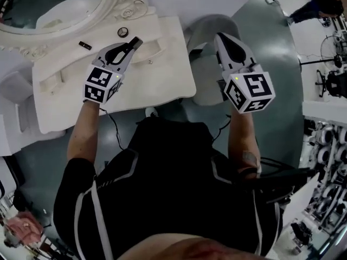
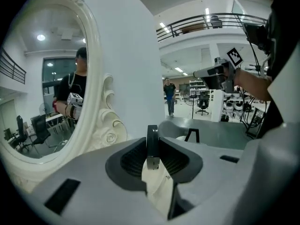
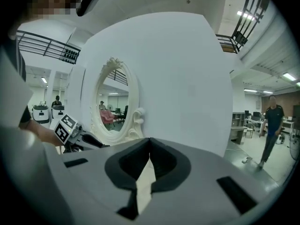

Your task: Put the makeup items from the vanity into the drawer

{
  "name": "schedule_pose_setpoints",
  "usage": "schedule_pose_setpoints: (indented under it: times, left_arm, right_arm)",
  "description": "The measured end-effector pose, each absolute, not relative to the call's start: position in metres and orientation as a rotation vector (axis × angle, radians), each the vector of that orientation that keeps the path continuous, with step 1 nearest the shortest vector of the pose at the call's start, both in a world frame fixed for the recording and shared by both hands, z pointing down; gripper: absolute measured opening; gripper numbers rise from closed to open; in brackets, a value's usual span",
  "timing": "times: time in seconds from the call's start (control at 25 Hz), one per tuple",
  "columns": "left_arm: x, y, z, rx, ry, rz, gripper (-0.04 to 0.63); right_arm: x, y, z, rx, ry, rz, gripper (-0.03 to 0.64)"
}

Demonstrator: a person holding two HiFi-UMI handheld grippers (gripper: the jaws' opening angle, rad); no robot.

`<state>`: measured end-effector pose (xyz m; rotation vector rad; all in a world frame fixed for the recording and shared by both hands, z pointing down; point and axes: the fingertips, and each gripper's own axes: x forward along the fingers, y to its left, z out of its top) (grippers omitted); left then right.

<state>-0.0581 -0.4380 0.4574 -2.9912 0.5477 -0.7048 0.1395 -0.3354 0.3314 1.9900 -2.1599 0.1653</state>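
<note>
In the head view the white vanity (image 1: 162, 85) lies below me, with a round black compact (image 1: 123, 32) and a small black tube (image 1: 85, 45) on its top near the mirror. My left gripper (image 1: 135, 42) hovers over the vanity top just right of the compact. In the left gripper view (image 2: 152, 149) its jaws are shut on a thin flat black item (image 2: 152, 139) held edge-on. My right gripper (image 1: 222, 38) hangs past the vanity's right edge, jaws shut and empty, as its own view (image 3: 149, 144) also shows.
An ornate white oval mirror (image 1: 65, 4) stands at the back of the vanity. A grey rounded seat (image 1: 209, 26) sits under the right gripper. White furniture (image 1: 16, 112) adjoins the vanity's left side. People stand far off on the floor (image 2: 169, 95).
</note>
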Motion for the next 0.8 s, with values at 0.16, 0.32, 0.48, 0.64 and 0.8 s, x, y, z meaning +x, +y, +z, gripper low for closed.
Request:
schedule_pose_setpoints:
  times: [0.16,0.32,0.48,0.64,0.8]
  left_arm:
    - [-0.051,-0.447,0.484,-2.984,0.446,-0.798,0.089]
    - [-0.041,-0.459,0.514,-2.936,0.389,-0.886,0.089]
    - [-0.036,-0.468,0.546,-2.905,0.336,-0.978,0.089]
    - [-0.035,-0.472,0.577,-2.885,0.271,-1.088,0.089]
    - [-0.03,-0.466,0.605,-2.862,0.174,-1.183,0.089]
  right_arm:
    - [0.144,-0.335,0.342,2.025,-2.111,0.211,0.005]
    - [0.152,-0.334,0.346,2.012,-2.079,0.231,0.005]
    - [0.162,-0.333,0.346,2.036,-2.051,0.226,0.005]
    - [0.166,-0.335,0.354,2.034,-2.035,0.246,0.005]
    - [0.17,-0.336,0.361,2.041,-2.013,0.261,0.005]
